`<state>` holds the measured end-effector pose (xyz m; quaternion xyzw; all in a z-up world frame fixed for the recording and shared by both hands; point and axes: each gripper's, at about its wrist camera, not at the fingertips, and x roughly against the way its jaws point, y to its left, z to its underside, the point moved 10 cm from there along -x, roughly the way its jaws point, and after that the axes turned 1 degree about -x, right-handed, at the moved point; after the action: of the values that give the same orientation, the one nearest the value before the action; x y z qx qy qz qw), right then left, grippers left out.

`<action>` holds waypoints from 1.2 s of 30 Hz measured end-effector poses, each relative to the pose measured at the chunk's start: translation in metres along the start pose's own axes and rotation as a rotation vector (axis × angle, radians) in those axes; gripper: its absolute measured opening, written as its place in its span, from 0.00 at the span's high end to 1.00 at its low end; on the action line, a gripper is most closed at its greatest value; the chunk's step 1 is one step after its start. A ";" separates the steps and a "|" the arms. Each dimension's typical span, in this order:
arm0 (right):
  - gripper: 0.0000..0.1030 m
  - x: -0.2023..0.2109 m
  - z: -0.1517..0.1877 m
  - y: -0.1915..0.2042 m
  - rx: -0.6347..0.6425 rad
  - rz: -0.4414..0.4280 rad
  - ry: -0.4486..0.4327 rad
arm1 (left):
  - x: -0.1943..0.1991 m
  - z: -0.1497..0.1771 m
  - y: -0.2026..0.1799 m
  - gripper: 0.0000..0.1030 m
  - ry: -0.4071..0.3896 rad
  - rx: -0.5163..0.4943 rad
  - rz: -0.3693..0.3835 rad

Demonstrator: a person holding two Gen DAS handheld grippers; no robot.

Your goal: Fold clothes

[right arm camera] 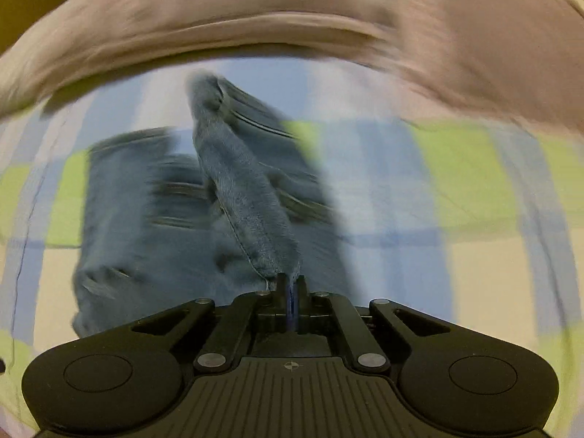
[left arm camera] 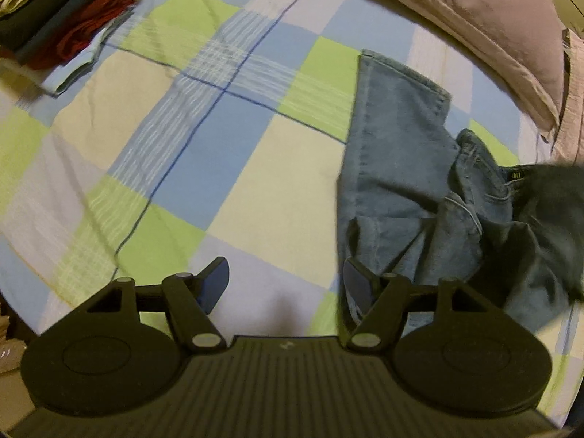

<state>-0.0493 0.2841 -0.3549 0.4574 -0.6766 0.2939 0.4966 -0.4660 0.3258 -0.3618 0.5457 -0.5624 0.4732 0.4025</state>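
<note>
A pair of blue jeans lies on the checked bedsheet, at the right in the left wrist view, one leg stretched away and the waist part bunched and lifted at the right. My left gripper is open and empty just above the sheet, its right finger at the jeans' near edge. My right gripper is shut on a fold of the jeans and holds it raised above the rest of the denim. The right wrist view is blurred.
A stack of folded clothes, green, dark and red, sits at the far left of the bed. A pinkish pillow lies along the far right; it also shows across the top of the right wrist view.
</note>
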 end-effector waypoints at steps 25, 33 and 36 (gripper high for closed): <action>0.27 -0.057 0.098 -0.224 -1.096 -0.283 0.086 | -0.054 -0.034 -0.023 0.36 -0.004 0.156 0.043; 0.27 -0.075 0.078 -0.213 -1.132 -0.419 0.013 | -0.123 -0.069 -0.033 0.35 0.045 0.174 0.167; 0.27 -0.077 0.084 -0.212 -1.148 -0.456 -0.014 | -0.147 -0.079 -0.035 0.35 0.079 0.161 0.181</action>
<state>0.1164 0.1511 -0.4674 0.2522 -0.6151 -0.2337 0.7095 -0.4246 0.4382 -0.4832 0.5041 -0.5532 0.5725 0.3349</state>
